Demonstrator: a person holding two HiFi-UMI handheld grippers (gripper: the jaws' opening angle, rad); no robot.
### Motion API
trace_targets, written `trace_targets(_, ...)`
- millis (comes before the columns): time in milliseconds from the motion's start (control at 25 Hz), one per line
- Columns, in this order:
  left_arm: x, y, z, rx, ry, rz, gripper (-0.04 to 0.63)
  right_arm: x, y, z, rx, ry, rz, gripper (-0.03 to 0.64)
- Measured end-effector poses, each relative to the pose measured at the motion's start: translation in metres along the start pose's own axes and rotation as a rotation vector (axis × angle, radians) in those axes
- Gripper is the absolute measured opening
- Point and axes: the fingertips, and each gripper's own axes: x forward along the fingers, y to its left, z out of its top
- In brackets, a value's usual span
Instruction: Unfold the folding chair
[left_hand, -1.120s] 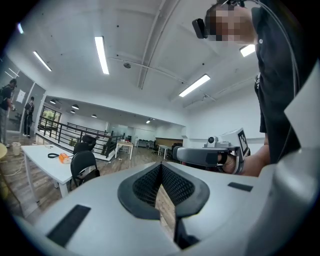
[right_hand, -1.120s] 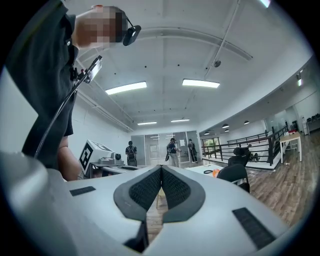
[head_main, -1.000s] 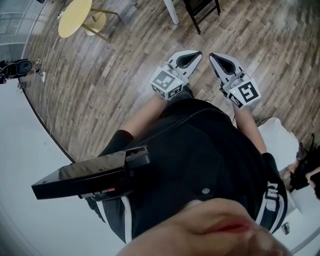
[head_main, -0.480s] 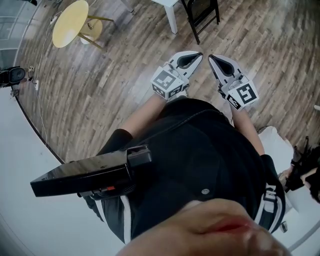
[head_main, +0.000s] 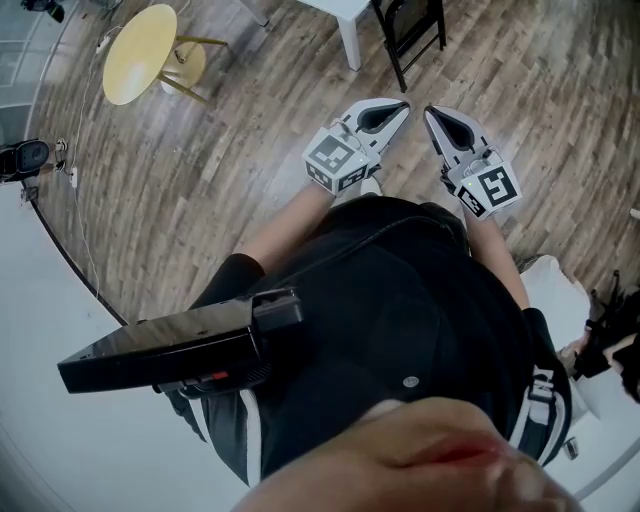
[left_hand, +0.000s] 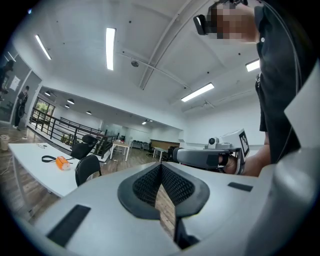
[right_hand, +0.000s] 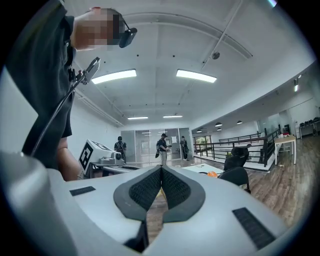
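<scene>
Black metal chair (head_main: 408, 38), most likely the folding one, stands at the upper middle of the head view, just beside the leg of a white table (head_main: 351, 45). Against the earlier frames it sits a little lower and shows more of its frame, while the yellow round table (head_main: 140, 40) at upper left has slid toward the edge, so the person has walked toward the chair. It is apart from both tongs and untouched. I judge the approach unfinished and the unfolding not begun.

The left gripper (head_main: 398, 107) and right gripper (head_main: 432, 114) are held side by side ahead of the body, over the wood floor (head_main: 230, 150), pointing toward the chair. Each has its pads pressed together with nothing between them.

No container can be picked out. Only a small orange thing (left_hand: 62, 163) lies on a white desk at the left of the left gripper view.
</scene>
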Motion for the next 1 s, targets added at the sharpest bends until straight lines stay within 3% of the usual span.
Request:
trace_targets(400, 0.026, 0.020, -0.002, 0.000, 0.006, 0.033, 0.005, 0.009, -0.038, 0.000, 0.006, -0.020, 0.019, 0.008)
trace_targets(760, 0.096, 0.045, 0.013, 0.032, -0.001, 0.126, 0.003, 0.005, -0.116, 0.015, -0.007, -0.052, 0.085, 0.008)
trace_targets(1000, 0.154, 0.048, 0.022, 0.040, -0.013, 0.175, 0.005, -0.013, -0.171, 0.026, 0.058, -0.089, 0.134, 0.008)
